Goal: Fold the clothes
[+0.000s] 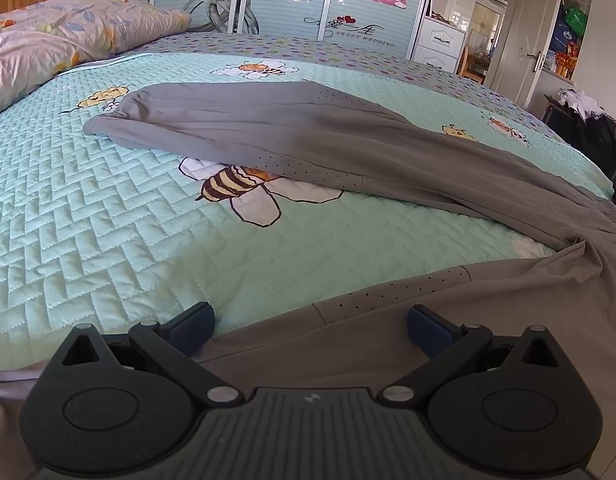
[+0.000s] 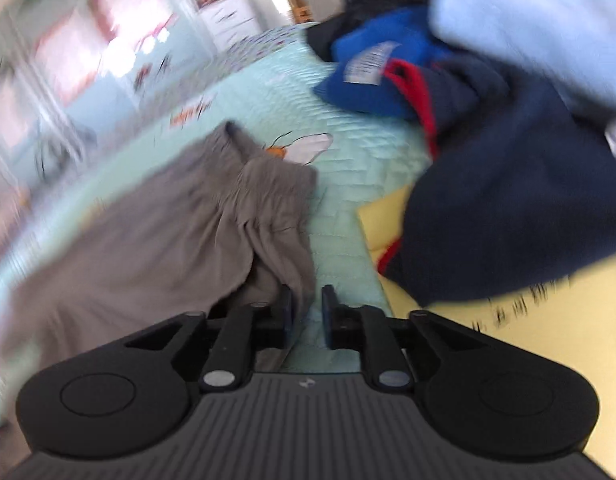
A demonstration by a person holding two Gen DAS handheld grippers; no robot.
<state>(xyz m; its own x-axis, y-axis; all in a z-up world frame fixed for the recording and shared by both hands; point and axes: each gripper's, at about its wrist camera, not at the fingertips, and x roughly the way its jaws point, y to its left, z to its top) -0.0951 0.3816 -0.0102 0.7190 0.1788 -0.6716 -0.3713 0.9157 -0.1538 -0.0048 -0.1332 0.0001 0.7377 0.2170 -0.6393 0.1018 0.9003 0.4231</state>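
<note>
Bedroom wardrobe doors [image 1: 292, 0] stand behind a bed with a mint quilt [image 1: 88, 208] showing bees. Grey trousers [image 1: 292, 132] lie spread on it, 1 leg under the left gripper [image 1: 309, 322], jaws wide apart. Right gripper [image 2: 308, 308] has jaws slightly apart at the waistband edge, gripping nothing, near a pile of blue clothes [image 2: 487, 168].

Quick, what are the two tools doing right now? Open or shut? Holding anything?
Left tool: open wide over the grey trousers, holding nothing.
Right tool: open a little at the trousers' edge, nothing gripped.
</note>
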